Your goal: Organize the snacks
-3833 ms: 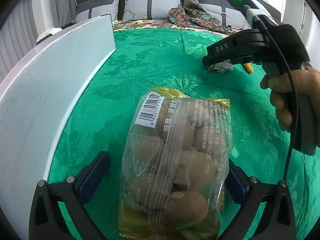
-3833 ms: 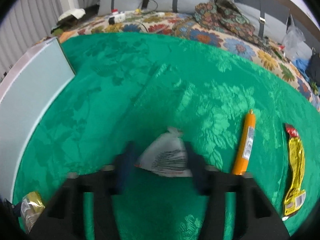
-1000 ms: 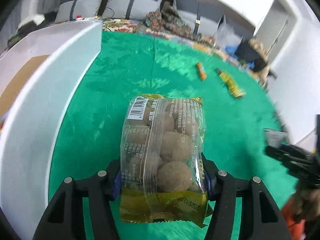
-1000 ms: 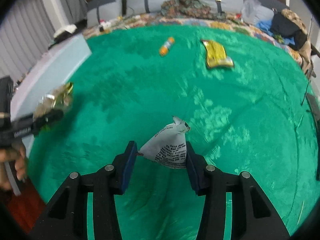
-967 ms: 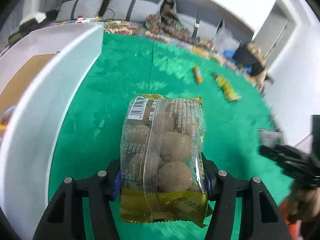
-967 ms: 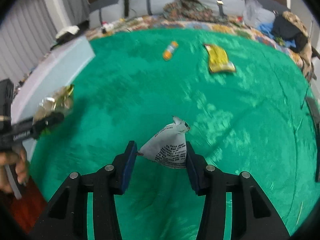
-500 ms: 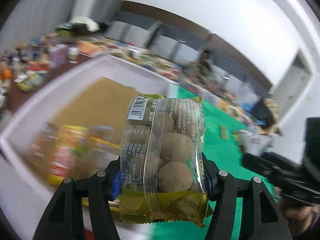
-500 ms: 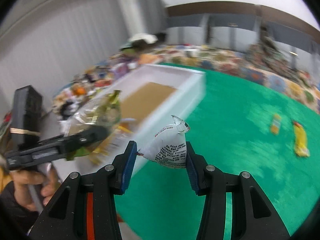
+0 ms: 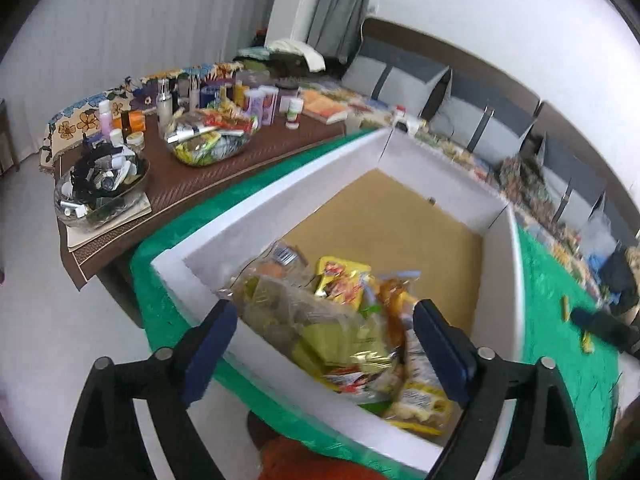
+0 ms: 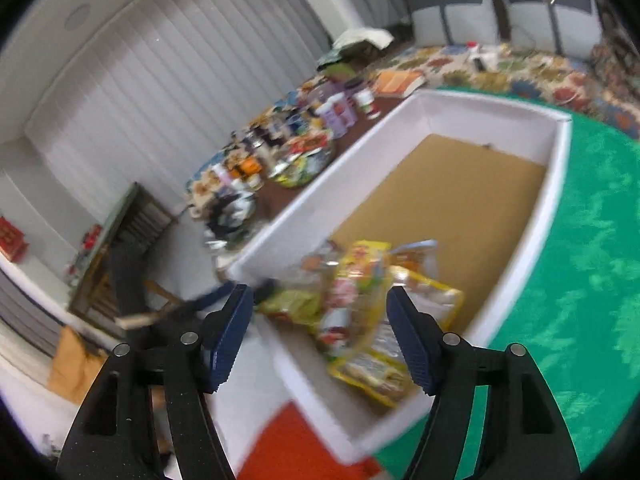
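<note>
A: Where do we stand? Our left tool (image 9: 322,344) at the bottom of its frame has just been opening and is spread wide with nothing pinched; the snack packets (image 9: 344,320) lie below it in the white box (image 9: 516,280).

B: Same for our right tool (image 10: 320,334), low in its frame: jaws have just parted, nothing held. The snack packets (image 10: 360,312) are heaped in the lower corner of the white box (image 10: 556,184), and the brown floor (image 10: 452,196) above is bare.

A: How do we reckon those packets handle?

B: Light, we'd judge, with crinkly, slippery film and crushable contents. We'd pinch a sealed edge gently, never the middle.

A: More seem to wait on the green cloth (image 9: 560,344) at right.
</note>
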Tool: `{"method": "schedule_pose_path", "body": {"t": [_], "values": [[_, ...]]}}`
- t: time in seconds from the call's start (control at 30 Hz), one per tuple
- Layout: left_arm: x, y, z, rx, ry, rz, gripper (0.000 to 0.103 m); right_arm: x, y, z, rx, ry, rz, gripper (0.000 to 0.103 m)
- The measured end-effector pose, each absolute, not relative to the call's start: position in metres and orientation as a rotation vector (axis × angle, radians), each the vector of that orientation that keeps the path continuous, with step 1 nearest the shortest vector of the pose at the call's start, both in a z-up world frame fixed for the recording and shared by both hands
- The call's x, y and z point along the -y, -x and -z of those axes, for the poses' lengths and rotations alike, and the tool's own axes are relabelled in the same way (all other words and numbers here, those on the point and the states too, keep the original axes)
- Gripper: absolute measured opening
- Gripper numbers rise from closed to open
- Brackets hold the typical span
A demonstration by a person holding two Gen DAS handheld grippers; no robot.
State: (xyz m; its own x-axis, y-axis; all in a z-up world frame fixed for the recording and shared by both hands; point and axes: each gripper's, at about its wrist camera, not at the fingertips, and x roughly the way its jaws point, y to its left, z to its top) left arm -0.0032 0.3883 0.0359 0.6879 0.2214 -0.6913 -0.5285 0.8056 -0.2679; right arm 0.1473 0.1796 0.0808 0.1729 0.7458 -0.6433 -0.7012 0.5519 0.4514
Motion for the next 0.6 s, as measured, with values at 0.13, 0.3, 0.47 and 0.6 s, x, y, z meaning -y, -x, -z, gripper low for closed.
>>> {"method": "schedule_pose_path", "body": {"t": [0.13, 0.3, 0.47, 0.6], "values": [[-0.349, -0.003, -0.055, -0.645, 0.471, -0.329, 0.093, -0.119, -0.155, -0.049, -0.884, 0.112, -0.86, 0.076], [-0.265, -0.031, -0.074, -0.62, 0.416, -0.114, 0.102, 0.01, -0.156, 0.039, -0.921, 0.372, -0.529, 0.076], [-0.158, -0.079, -0.06, -0.72, 0.337, 0.111, 0.103, 0.152, -0.153, 0.074, -0.956, 0.293, -0.247, 0.076], [-0.084, -0.119, -0.013, -0.846, 0.251, 0.186, 0.103, 0.221, -0.16, 0.077, -0.959, 0.173, -0.084, 0.076]]}}
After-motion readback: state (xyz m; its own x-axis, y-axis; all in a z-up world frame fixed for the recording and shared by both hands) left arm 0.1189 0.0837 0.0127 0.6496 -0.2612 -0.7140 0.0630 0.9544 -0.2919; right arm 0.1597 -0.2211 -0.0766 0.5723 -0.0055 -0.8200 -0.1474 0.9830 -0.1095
